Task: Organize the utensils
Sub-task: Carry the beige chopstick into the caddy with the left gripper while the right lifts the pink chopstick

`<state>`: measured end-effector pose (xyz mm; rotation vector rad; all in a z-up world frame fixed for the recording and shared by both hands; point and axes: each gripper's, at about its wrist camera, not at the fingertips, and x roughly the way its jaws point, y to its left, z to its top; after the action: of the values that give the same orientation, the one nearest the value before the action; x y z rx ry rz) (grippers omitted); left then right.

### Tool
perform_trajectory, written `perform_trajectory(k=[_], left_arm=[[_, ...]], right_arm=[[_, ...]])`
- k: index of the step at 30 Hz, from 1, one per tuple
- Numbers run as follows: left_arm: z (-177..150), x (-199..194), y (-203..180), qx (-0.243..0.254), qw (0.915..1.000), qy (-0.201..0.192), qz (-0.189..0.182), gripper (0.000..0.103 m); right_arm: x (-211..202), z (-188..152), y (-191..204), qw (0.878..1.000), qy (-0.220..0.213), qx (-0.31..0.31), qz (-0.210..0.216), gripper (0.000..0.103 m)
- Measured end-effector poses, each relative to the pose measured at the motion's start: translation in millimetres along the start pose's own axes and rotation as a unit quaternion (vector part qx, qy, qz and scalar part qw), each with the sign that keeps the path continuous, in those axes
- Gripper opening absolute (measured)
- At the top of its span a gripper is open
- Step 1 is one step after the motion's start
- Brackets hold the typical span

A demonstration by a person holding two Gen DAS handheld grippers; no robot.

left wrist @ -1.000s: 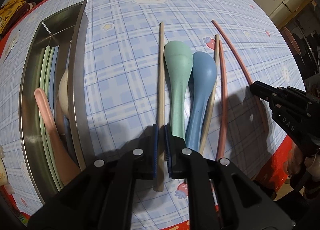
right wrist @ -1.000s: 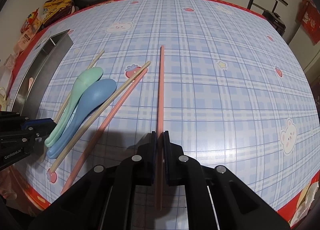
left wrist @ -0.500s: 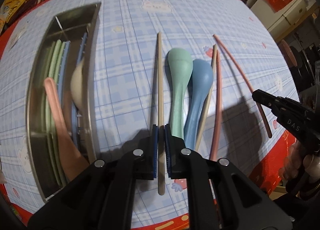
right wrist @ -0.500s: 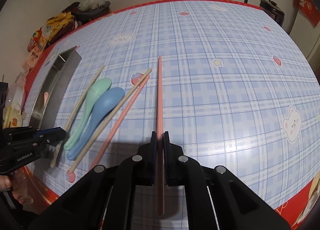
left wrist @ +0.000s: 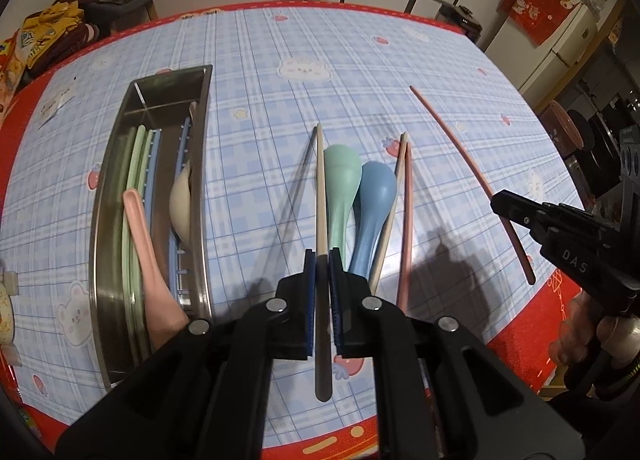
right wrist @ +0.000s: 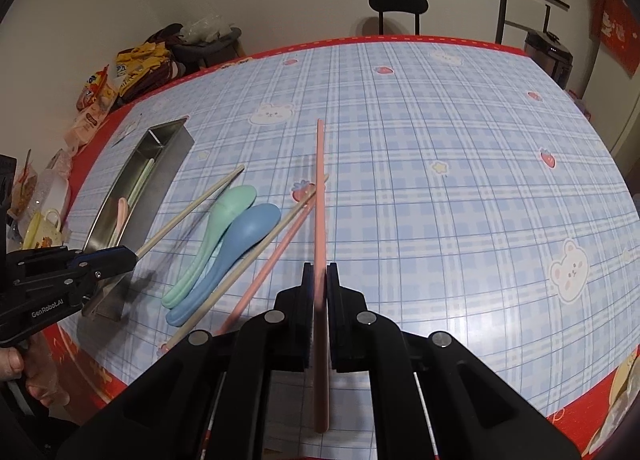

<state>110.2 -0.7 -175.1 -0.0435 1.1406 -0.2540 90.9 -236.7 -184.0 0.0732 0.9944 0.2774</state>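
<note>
My left gripper [left wrist: 322,256] is shut on a beige chopstick [left wrist: 320,188], held off the table with its shadow to the left. My right gripper [right wrist: 319,272] is shut on a pink chopstick [right wrist: 319,188], also lifted. On the blue checked cloth lie a green spoon [left wrist: 340,180], a blue spoon [left wrist: 372,204], a second beige chopstick [left wrist: 390,216] and a second pink chopstick [left wrist: 407,220]. The steel tray [left wrist: 120,164] at the left holds green and blue chopsticks, a pink spoon [left wrist: 144,244] and a cream spoon [left wrist: 182,204]. The right gripper [left wrist: 500,202] shows at the right of the left wrist view.
The table's red front edge [left wrist: 352,436] runs just below my grippers. Snack bags [right wrist: 132,64] and a yellow cup [right wrist: 42,228] sit off the table's left side. A black chair [right wrist: 398,8] stands behind the far edge. A person's hand [left wrist: 580,336] grips the right handle.
Both grippers have risen and tilted up with their chopsticks, which have left the cloth. More of the room beyond the table shows.
</note>
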Motion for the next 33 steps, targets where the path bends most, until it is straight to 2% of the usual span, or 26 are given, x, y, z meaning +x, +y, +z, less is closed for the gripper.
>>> perform_trajectory(k=[21,33], left_arm=[[-8.3,-32.4,17.9,-0.035,0.9982,-0.047,0.012,0.011],[-22.7,-56.3,63.8,-0.089,0.9927,-0.077,0.025,0.011]], right_arm=[[-12.7,-4.0,8.4,1.0,-0.011,-0.009,-0.005,0.007],[-13.2,10.8,43.6,0.999,-0.007,-0.035,0.001,0.007]])
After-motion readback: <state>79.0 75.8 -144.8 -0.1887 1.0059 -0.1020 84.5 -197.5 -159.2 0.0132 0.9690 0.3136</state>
